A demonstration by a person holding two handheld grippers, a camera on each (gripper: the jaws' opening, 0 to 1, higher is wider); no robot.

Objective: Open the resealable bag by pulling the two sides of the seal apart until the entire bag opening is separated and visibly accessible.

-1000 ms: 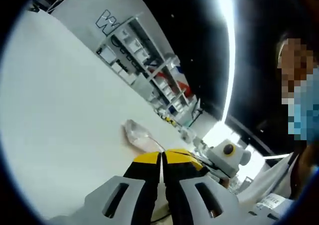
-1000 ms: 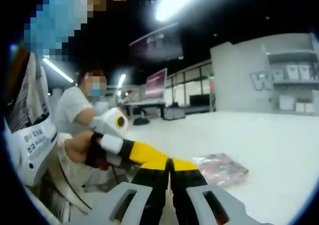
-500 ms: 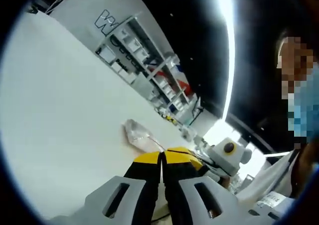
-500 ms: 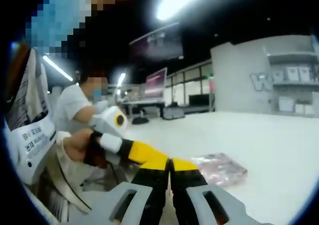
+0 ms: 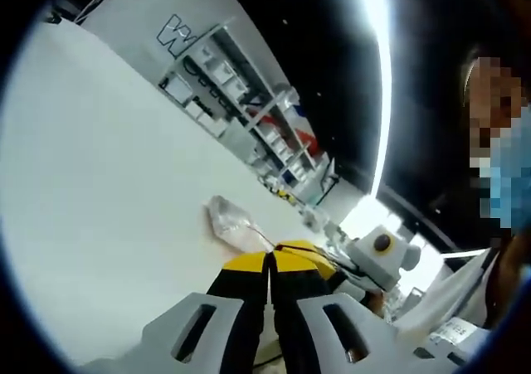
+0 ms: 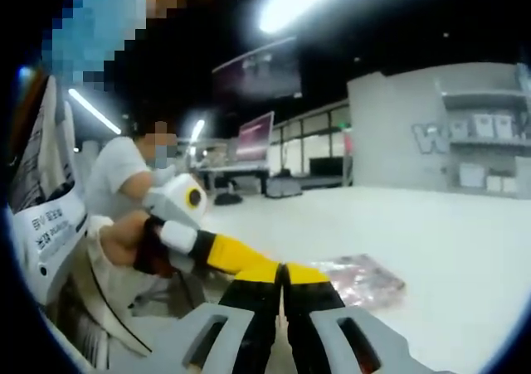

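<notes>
The resealable bag (image 5: 231, 221), clear plastic with pinkish contents, lies on the white table (image 5: 99, 183). In the left gripper view a thin clear edge of it runs down into the seam of my left gripper (image 5: 270, 259), whose yellow-tipped jaws are pressed together. In the right gripper view the bag (image 6: 365, 279) sits just behind my right gripper (image 6: 282, 268), also shut, with the bag's near edge meeting its tips. The left gripper (image 6: 228, 254), held by a gloved hand (image 6: 141, 245), comes in from the left and touches tip to tip with the right one.
The white table (image 6: 448, 241) stretches wide beyond the bag. Shelving with boxes (image 5: 241, 109) stands along the far wall. A seated person (image 6: 124, 175) and a monitor (image 6: 255, 135) are in the background. My own white vest (image 6: 41, 225) is close on the left.
Only a slight shift of the right gripper view. The bag and both shut grippers keep their places.
</notes>
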